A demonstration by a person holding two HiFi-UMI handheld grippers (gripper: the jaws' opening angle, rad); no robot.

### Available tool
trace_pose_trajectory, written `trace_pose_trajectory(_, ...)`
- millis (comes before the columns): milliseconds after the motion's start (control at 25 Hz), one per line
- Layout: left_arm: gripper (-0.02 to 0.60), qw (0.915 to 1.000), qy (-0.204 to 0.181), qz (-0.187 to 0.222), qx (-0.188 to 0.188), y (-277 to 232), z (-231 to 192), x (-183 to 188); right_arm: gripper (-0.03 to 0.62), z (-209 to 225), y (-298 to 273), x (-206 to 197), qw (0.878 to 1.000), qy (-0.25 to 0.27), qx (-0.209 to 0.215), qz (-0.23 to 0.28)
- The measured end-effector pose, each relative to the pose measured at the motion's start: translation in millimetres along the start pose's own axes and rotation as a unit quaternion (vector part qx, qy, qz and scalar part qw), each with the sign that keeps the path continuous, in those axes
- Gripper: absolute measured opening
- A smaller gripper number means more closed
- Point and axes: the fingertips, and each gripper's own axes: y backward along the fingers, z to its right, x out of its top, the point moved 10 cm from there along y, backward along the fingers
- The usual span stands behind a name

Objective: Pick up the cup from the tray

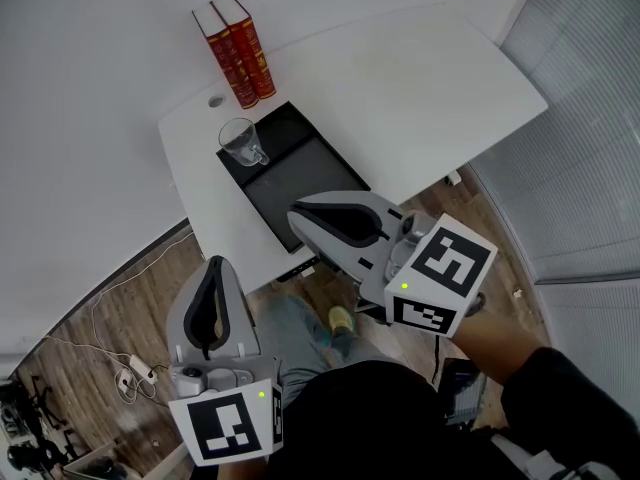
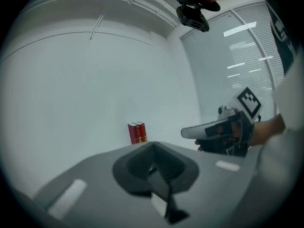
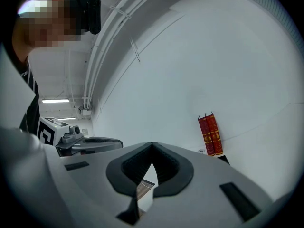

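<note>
On the tray: the cup (image 1: pixel 241 142), clear glass with a handle, stands upright in the far left corner of the black tray (image 1: pixel 300 183); nothing touches it.
Tray: lies flat on the white surface (image 1: pixel 420 78), with one short end toward the person.
Books: two red books (image 1: pixel 234 50) stand upright side by side at the far edge of the surface, just beyond the cup and apart from it.
Right gripper (image 1: pixel 296 214): held about level. In the head view its tip shows over the tray's near end, well short of the cup. The jaws are together at the tips with nothing between them.
Left gripper (image 1: pixel 217 264): off the near left edge of the surface, over the wooden floor (image 1: pixel 110 308) and well apart from the tray, tipped slightly downward. The jaws are closed together and empty.
Floor: a white power strip (image 1: pixel 135 373) with thin cables lies at the left.
Right side: window blinds (image 1: pixel 590 118) run along the room's edge.
</note>
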Motion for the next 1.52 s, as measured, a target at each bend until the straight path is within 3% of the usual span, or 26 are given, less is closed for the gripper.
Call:
trace_pose_trajectory(360, 0.002, 0.9998, -0.016, 0.015, 0.001, 4.4, 1.9, 9.5, 0.014, -1.5, 5.2, 7.4, 1.000, 0.010, -0.004, 0.014)
trace_pose_trajectory(680, 0.002, 0.9997, -0.009, 0.022, 0.000, -3.2, -16.3, 5.2, 0.014, -1.6, -8.9, 13.8, 1.000, 0.025, -0.007, 0.012)
trace_pose_trajectory(1400, 0.002, 0.9989, 0.006, 0.023, -0.041, -71.0, -59.5, -0.3, 0.014, 31.5, -54.5, 23.5, 0.999, 0.027, -0.044, -0.007)
trace_pose_trajectory(1520, 0.002, 0.9987, 0.025, 0.015, -0.041, -80.8, -63.3, -3.2, 0.014, 36.7, -60.9, 21.9, 0.998, 0.024, -0.048, -0.014)
